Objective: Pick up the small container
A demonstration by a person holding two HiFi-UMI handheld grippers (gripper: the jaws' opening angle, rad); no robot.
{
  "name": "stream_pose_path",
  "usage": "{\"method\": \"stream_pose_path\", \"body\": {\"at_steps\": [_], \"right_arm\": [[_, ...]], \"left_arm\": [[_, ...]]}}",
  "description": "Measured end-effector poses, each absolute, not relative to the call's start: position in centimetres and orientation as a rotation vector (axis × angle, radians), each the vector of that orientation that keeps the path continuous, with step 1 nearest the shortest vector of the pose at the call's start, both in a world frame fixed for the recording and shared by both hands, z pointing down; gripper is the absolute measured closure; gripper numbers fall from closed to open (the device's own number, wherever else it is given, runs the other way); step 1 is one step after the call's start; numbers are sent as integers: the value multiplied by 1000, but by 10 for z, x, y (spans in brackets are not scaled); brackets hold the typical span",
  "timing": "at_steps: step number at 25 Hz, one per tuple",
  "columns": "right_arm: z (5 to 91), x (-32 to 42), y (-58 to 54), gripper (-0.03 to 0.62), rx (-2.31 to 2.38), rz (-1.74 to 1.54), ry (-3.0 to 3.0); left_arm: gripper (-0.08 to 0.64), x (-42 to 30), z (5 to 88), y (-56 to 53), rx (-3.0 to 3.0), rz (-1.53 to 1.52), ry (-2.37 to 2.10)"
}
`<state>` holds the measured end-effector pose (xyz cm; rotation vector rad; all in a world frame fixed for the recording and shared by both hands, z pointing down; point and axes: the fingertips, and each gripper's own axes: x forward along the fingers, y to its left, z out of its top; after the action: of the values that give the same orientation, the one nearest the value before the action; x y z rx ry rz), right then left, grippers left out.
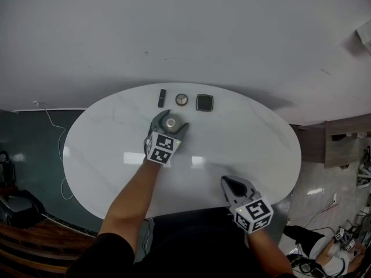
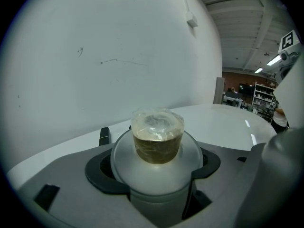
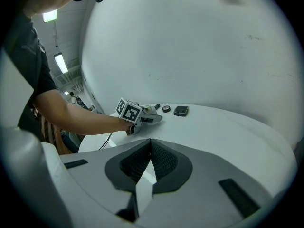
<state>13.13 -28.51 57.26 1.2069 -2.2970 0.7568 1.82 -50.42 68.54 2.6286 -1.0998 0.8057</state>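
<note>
Table (image 1: 249,138): white oval, glossy top, set vs plain grey wall.
Container (image 2: 156,141): small, pale round body w/ brownish film-covered top. Stands upright on table, left of centre, between L jaws.
L gripper (image 1: 173,119): jaws spread wide, one each side of container. Pads sit close beside it, no squeeze visible, so not gripped. Points fwd & down, forearm reaching in from table's near edge.
R gripper (image 3: 151,144): jaws together, tips meeting, nothing btwn them. Sits at near-right edge of table, well apart from container.
Back row: black stick (image 1: 162,98), round disc (image 1: 181,99), black square case (image 1: 204,102). Side by side near far edge, just beyond container, apart from both grippers.
Cable (image 1: 55,126): thin, white, on dark floor left of table.
</note>
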Motion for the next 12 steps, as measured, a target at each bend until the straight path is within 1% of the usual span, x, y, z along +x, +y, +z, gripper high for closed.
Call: {"method": "stream_pose_path", "body": {"at_steps": [12], "right_arm": [[559, 122, -294, 597, 1229, 731, -2354]], "left_arm": [[215, 16, 677, -493, 2588, 956, -961]]}}
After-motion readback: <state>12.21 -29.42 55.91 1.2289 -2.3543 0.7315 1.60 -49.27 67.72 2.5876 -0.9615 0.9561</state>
